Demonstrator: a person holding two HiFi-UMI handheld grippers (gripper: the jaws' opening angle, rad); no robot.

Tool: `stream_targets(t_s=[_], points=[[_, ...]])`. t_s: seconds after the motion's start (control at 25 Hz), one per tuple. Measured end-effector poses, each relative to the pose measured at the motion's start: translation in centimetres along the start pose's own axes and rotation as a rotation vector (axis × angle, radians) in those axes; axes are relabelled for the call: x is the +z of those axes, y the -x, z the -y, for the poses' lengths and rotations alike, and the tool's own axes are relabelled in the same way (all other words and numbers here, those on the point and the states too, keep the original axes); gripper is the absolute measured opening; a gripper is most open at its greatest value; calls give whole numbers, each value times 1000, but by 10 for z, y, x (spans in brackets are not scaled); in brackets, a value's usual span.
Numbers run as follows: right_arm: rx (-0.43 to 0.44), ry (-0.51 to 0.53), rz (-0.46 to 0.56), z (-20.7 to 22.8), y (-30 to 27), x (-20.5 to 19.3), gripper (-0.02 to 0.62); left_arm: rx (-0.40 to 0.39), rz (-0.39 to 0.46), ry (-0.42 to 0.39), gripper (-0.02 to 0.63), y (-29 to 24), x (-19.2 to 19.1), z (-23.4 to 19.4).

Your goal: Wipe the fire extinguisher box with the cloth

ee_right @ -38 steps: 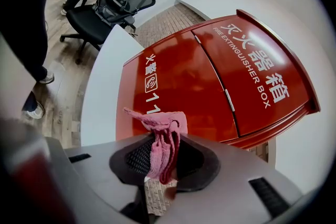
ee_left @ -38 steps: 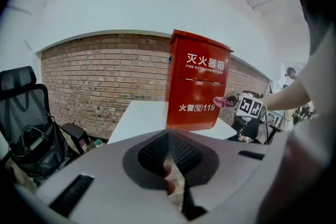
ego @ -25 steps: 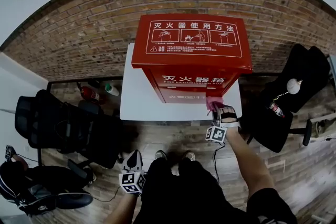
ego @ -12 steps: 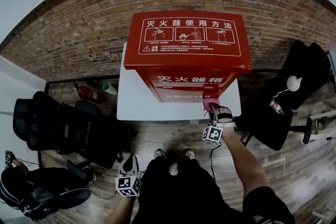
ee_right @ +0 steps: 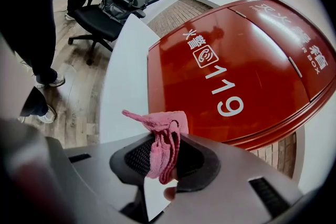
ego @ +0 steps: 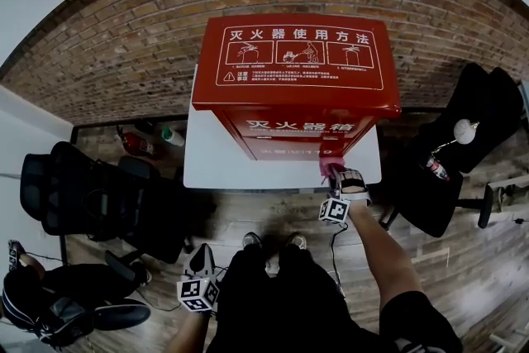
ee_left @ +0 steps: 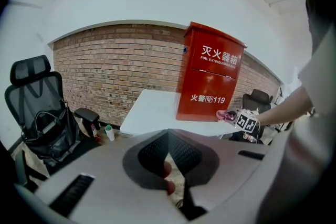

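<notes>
The red fire extinguisher box (ego: 297,78) stands on a white table (ego: 213,165) against the brick wall. A pink cloth (ego: 328,167) is pinched in my right gripper (ego: 333,172), which is shut on it at the box's lower front right corner. In the right gripper view the cloth (ee_right: 163,141) bunches between the jaws, its top edge close to the box's red front (ee_right: 247,65) below the "119" print. My left gripper (ego: 202,264) hangs low by my left leg, far from the table. Its jaws (ee_left: 167,155) are shut with nothing in them.
A black office chair with a bag (ego: 99,198) stands left of the table. Another black chair (ego: 463,145) is on the right. A small red extinguisher and a bottle (ego: 153,143) sit on the floor by the wall. Wooden floor lies in front.
The right gripper with the cloth has stayed at the box's lower front right corner, shifting only slightly. The left gripper has sunk a little lower.
</notes>
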State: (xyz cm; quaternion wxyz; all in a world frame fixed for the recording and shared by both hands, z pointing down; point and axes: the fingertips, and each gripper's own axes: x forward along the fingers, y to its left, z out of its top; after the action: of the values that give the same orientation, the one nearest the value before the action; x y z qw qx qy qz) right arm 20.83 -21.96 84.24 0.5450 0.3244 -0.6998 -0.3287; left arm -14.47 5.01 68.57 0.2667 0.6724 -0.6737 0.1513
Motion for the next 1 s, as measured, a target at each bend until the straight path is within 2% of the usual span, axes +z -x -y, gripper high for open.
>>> stream_targets(t_s=[0.4, 0.68, 1.0], points=[[77, 30, -28, -28, -19, -8, 98, 2, -40, 4, 23, 1, -3, 3], [135, 37, -50, -48, -28, -16, 98, 18, -33, -7, 23, 5, -5, -3], [121, 54, -72, -48, -31, -13, 98, 27, -42, 5, 21, 7, -9, -4]])
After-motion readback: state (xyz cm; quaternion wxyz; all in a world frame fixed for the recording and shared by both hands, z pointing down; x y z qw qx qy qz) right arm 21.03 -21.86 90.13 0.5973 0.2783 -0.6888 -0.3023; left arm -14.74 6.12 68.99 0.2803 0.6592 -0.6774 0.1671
